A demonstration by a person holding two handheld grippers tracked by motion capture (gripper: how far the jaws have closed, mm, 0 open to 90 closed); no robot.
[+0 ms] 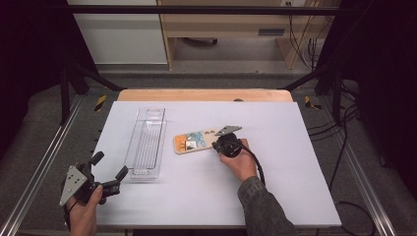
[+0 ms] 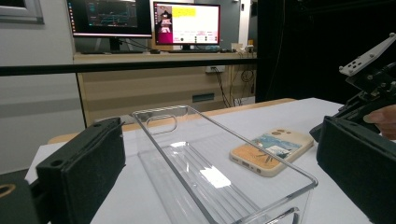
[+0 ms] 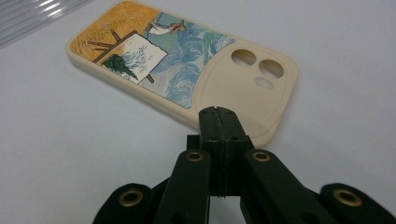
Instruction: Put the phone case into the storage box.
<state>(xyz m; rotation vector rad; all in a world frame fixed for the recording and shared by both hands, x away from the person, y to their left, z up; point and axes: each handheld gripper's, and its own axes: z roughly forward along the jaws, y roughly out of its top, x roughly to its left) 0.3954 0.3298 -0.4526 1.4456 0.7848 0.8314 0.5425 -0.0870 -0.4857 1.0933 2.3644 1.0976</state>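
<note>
High view: While my right gripper sits at the right end of the phone case, its jaws look pressed together at the case's edge; I cannot tell from here whether they pinch the rim. The case lies flat near the middle of the white table sheet, just right of the clear plastic tray.
Left hand: My left gripper hovers at the near left corner, jaws spread wide, holding nothing, just beside the tray's near end.
Left gripper view: My two pads stand far apart with the tray between and beyond them, empty. The case lies right of it, apart from its wall.
Right gripper view: My jaws are closed tip to tip, meeting at the camera-hole end of the case; whether any rim is caught between them is hidden.
Risk: If the tips merely touch the edge, I judge the case would slide away across the smooth sheet instead of lifting. A thin pinch on soft rim could also let it swing or drop short of the tray.
Surface: White sheet over a wooden table, matte.
Room: Dark curtains at both sides, monitors on a far desk.
</note>
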